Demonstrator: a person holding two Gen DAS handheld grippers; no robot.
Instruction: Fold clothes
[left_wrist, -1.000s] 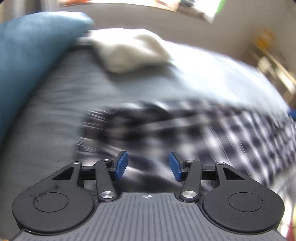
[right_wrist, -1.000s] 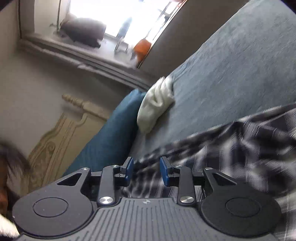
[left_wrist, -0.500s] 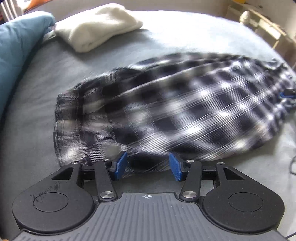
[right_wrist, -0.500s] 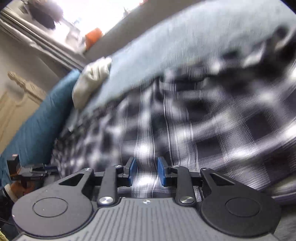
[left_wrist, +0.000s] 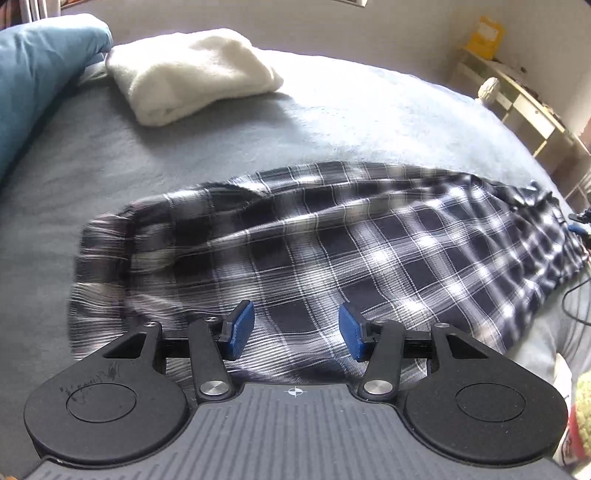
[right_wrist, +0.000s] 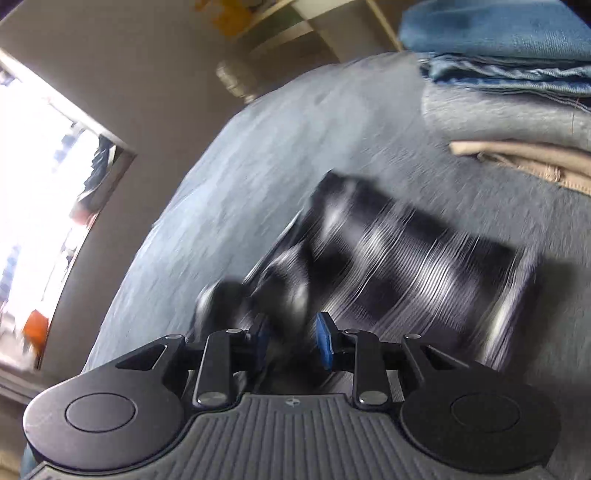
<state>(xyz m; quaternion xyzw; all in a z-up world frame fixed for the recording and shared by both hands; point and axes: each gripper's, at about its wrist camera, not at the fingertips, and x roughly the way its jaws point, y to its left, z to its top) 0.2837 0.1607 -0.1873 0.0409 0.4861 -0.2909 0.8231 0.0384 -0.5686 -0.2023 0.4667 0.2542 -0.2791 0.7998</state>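
With the left gripper (left_wrist: 295, 330) hovering agape above the plaid shirt (left_wrist: 369, 258), the right gripper (right_wrist: 291, 339), seemingly pinching cloth though blur prevents certainty, should draw its edge across evenly.

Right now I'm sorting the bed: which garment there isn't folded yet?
The checked shirt, spread loose and rumpled across the bed. The white garment near the blue pillow is already folded into a neat bundle.

Black claw (left_wrist: 295, 330) linkages, blue pads (left_wrist: 240, 328), ribbed grey housing.
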